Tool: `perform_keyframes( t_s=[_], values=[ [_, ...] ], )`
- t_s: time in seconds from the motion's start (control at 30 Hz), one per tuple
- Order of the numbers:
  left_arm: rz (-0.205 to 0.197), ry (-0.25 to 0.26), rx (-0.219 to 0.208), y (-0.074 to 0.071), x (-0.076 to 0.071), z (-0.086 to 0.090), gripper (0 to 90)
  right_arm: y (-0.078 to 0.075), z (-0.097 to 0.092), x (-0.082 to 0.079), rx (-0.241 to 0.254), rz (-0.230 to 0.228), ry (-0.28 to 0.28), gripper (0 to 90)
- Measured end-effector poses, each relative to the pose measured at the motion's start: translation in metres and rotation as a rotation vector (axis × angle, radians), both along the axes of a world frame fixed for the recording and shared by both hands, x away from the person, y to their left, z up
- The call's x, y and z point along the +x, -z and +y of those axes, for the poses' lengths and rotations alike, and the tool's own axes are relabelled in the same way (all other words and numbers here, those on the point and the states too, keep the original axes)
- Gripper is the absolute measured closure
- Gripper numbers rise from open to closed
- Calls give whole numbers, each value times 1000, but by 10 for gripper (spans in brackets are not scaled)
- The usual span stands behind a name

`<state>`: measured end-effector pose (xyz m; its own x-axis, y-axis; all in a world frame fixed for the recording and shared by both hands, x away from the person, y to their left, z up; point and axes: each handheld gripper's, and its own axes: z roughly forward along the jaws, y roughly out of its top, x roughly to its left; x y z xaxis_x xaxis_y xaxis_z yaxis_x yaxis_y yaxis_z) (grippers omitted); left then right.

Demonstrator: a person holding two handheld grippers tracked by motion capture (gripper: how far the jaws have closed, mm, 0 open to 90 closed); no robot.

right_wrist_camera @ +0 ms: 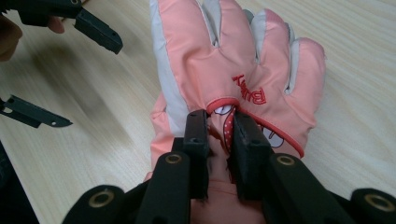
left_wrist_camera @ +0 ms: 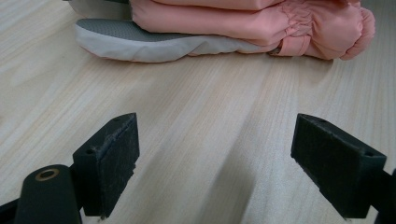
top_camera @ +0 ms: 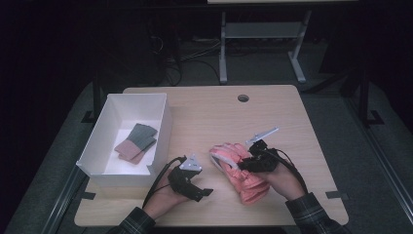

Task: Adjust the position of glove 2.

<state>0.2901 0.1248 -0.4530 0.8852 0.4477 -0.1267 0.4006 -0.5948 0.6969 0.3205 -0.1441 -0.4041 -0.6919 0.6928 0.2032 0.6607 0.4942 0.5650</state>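
The right hand-held gripper pinches a fold of fabric on the back of the padded salmon-pink and grey winter glove, which lies flat on the light wooden surface. Just beside it, the left hand-held gripper hovers, jaws spread with nothing between them. A white rectangular box stands at the left.

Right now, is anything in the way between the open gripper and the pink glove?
No, nothing visible. The left gripper has its jaws wide open, and only bare table lies between them and the pink glove. The right gripper already pinches the glove's fabric.
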Motion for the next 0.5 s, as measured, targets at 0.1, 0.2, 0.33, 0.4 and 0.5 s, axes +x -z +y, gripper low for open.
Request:
perform_keyframes(
  t_s=[0.1, 0.2, 0.33, 0.4, 0.5],
  values=[
    [-2, 4, 2, -1, 0, 0, 148, -2, -3, -1, 25, -7, -2, 669],
    [0, 3, -3, -1, 1, 1, 149, -12, -9, -3, 62, -38, -10, 595],
    [2, 14, -15, -4, 0, 2, 211, -24, -17, -8, 99, -84, -24, 574],
    [-2, 16, -22, -5, -1, 2, 255, -28, -23, -9, 125, -109, -25, 606],
    [2, 26, -23, -8, -1, 4, 399, -34, -33, -10, 137, -139, -14, 735]
  ],
)
